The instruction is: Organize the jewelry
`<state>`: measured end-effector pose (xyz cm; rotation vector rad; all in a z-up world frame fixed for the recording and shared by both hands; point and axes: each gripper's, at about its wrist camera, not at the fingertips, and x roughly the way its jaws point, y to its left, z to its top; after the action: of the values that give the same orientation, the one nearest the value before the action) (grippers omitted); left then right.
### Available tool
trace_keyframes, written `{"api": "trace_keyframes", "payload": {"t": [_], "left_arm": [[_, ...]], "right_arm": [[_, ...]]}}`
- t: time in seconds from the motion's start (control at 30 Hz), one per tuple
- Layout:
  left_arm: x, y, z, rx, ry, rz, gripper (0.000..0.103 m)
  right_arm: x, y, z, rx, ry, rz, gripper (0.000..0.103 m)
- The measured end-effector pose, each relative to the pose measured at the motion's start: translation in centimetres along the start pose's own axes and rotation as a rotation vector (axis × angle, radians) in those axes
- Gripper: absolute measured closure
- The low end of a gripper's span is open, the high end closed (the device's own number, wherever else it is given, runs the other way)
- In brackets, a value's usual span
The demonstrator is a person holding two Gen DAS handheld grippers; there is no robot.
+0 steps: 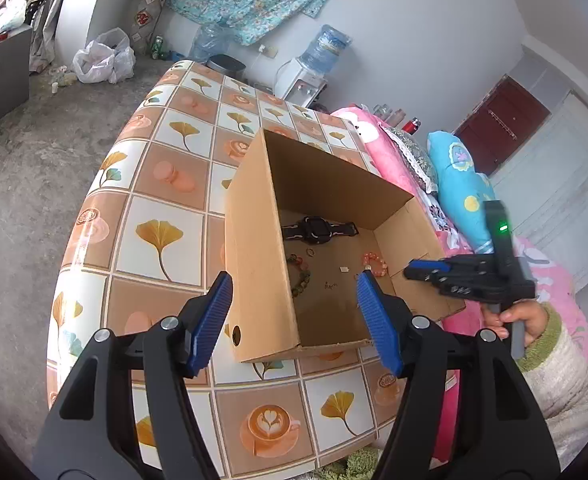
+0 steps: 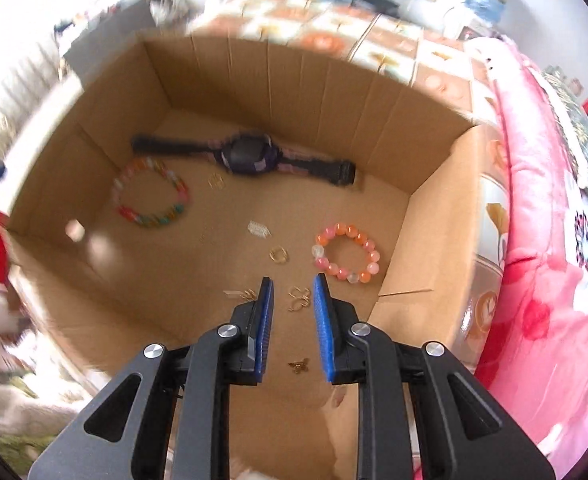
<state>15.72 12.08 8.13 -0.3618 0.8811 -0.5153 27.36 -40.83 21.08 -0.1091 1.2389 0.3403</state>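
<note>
While an open brown cardboard box (image 1: 262,248) sits at the table's (image 1: 162,184) edge, its floor holds a black watch (image 2: 246,156), beaded bracelets (image 2: 348,252), gold earrings (image 2: 297,299). Left gripper (image 1: 294,292): wide apart, empty. Right gripper (image 2: 293,294): slightly parted above earrings, gripping nothing.

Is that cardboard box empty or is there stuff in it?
Not empty. The cardboard box holds a watch, two bead bracelets and small gold pieces on its floor.

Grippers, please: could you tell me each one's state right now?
Left gripper: open, holding nothing.
Right gripper: jaws narrowly apart, holding nothing.
</note>
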Motion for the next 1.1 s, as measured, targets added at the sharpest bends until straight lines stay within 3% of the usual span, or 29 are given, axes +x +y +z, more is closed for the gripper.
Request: {"api": "trace_keyframes", "payload": {"t": [0.13,0.2,0.27,0.4,0.53,0.77,1.1], "left_arm": [[0.6,0.2,-0.3,-0.016,0.015,-0.017,0.036],[1.4,0.3,-0.4,-0.028,0.038,-0.025,0.034],[2.3,0.2,-0.6,-0.046,0.062,-0.036,0.031],[4.7,0.1,-1.4,-0.105,0.129,-0.063,0.031],[5.4,-0.6,-2.0,-0.101,0.134,-0.029,0.027],[5.4,-1.6,-2.2,-0.086,0.135,0.024,0.025],[3.6,-2.6,-4.9,-0.11,0.176,0.016,0.025]], "right_arm": [[-4.9,-2.2,-1.2,0.154,-0.171,0.042,0.081],[-6.0,-3.8,-2.7,0.253,-0.224,0.044,0.067],[-6.1,-5.6,-4.1,0.338,-0.235,0.042,0.065],[-3.9,-6.9,-6.3,0.459,-0.175,0.106,0.065],[-2.1,-5.8,-7.6,0.469,-0.137,0.156,0.064],[-2.3,-4.8,-8.2,0.42,-0.163,0.129,0.058],[-3.5,-5.0,-11.2,0.429,-0.165,0.168,0.058]]}}
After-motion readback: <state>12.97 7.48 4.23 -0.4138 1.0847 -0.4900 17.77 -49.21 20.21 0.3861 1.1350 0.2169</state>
